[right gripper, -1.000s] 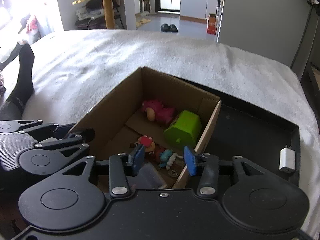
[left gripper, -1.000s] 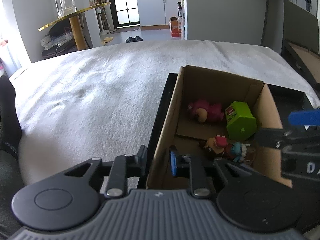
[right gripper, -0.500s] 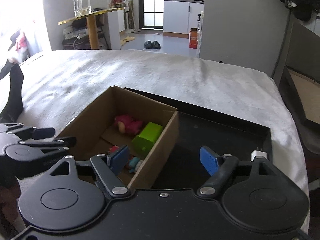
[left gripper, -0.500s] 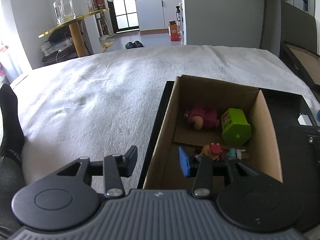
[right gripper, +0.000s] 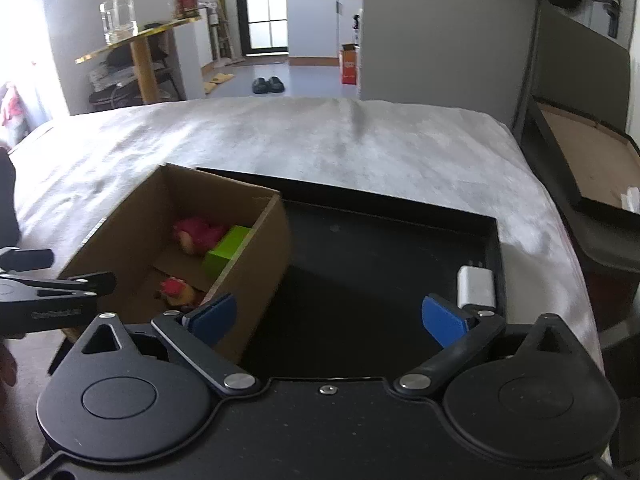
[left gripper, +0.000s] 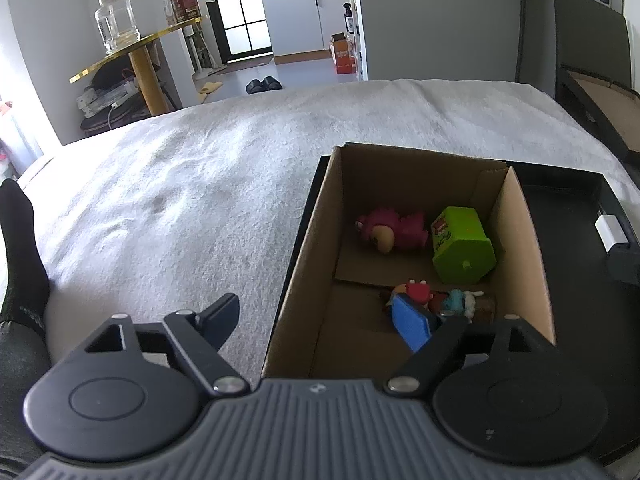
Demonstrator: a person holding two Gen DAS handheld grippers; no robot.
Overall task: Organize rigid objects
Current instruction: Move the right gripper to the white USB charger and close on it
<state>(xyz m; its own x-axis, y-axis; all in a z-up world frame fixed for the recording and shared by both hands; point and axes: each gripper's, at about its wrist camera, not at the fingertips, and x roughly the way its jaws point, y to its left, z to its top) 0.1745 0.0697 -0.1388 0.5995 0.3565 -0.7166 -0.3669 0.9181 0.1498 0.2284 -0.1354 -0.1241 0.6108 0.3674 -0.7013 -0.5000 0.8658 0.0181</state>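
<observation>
A cardboard box (left gripper: 304, 280) stands at the left end of a black tray (left gripper: 568, 216) on the bed. It holds a pink plush figure (left gripper: 396, 228), a green box (left gripper: 464, 248) and small red and blue figures (left gripper: 420, 292). My left gripper (left gripper: 316, 316) straddles the box's left wall with its jaws opening, and the pads are off the cardboard. My right gripper (right gripper: 328, 316) hangs over the tray (right gripper: 380, 248) beside the box (right gripper: 132, 220), its jaws opening wide with nothing between them. A white charger (right gripper: 476, 286) lies just beyond its right finger.
A white blanket (left gripper: 200, 184) covers the bed. A person's leg in a black sock (left gripper: 20, 248) lies at the left edge. Another black tray lined with cardboard (right gripper: 592, 168) sits off the bed's right side. A gold side table with a glass jar (left gripper: 132, 60) stands beyond.
Both grippers' jaws have spread from narrow to wide, coming off the box walls. The right gripper has shifted to the right, from over the box to over the tray.
</observation>
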